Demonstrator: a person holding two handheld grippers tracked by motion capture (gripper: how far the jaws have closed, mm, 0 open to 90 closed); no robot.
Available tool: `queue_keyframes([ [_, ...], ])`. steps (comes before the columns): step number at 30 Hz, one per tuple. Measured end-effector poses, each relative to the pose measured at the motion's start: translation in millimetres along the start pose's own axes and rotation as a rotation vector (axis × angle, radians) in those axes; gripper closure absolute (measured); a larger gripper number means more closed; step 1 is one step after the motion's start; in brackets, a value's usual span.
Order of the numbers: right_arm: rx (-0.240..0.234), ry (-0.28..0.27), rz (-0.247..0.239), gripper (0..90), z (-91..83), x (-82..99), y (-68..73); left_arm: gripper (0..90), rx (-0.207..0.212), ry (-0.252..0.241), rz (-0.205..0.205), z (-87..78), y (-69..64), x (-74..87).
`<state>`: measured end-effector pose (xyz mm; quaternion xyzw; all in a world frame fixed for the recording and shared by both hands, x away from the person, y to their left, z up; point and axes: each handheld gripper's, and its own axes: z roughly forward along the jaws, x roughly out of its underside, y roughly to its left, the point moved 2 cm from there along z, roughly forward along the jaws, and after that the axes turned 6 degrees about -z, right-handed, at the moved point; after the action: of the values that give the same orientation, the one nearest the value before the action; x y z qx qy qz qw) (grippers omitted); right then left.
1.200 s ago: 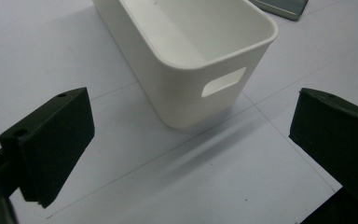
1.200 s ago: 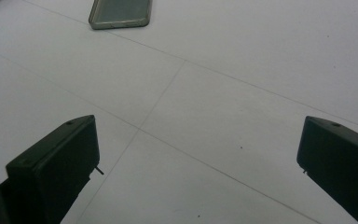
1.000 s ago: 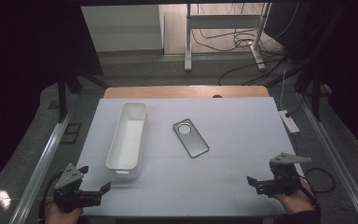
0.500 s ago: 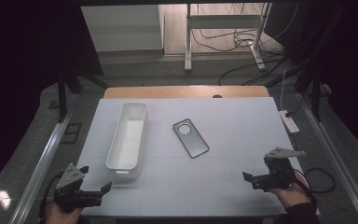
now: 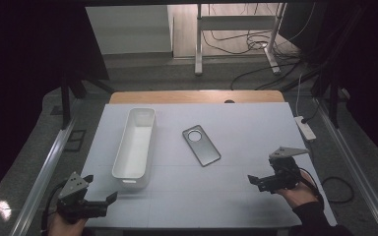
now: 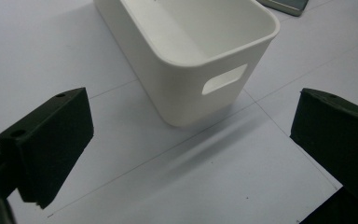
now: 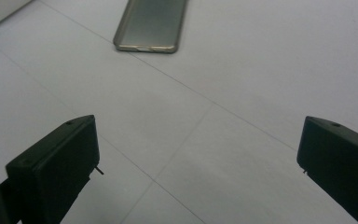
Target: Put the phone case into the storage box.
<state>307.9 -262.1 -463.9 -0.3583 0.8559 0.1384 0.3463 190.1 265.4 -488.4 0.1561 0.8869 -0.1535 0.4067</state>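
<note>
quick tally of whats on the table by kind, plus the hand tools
white bins: 1, the long white bin
phone cases: 1, the grey phone case
tools: 2, the left tool and the right tool, both with jaws open and holding nothing
total: 4

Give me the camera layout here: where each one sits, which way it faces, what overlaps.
High view: fixed above the person's side, looking forward and down on the table; shows the left gripper and right gripper.
Left gripper view: rides the left gripper, faces the white bin; own jaws wide apart.
Right gripper view: rides the right gripper, faces the phone case; own jaws wide apart.
Shared: bin and case appear in the high view too.
</note>
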Motion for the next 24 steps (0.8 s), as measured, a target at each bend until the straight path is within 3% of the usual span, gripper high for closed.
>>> queue_keyframes([
  [6,-0.002,-0.002,-0.031,0.0,8.5,-11.0,4.0,0.0,0.000,0.001,0.002,0.1,0.0,-0.1],
  [12,-0.019,0.017,-0.011,0.0,19.8,-20.2,4.1,0.0,0.002,0.000,0.003,0.0,-0.2,0.0],
  [24,-0.038,0.031,-0.020,0.0,34.1,-33.1,5.7,0.0,0.003,-0.002,0.006,-0.1,-0.2,0.0],
])
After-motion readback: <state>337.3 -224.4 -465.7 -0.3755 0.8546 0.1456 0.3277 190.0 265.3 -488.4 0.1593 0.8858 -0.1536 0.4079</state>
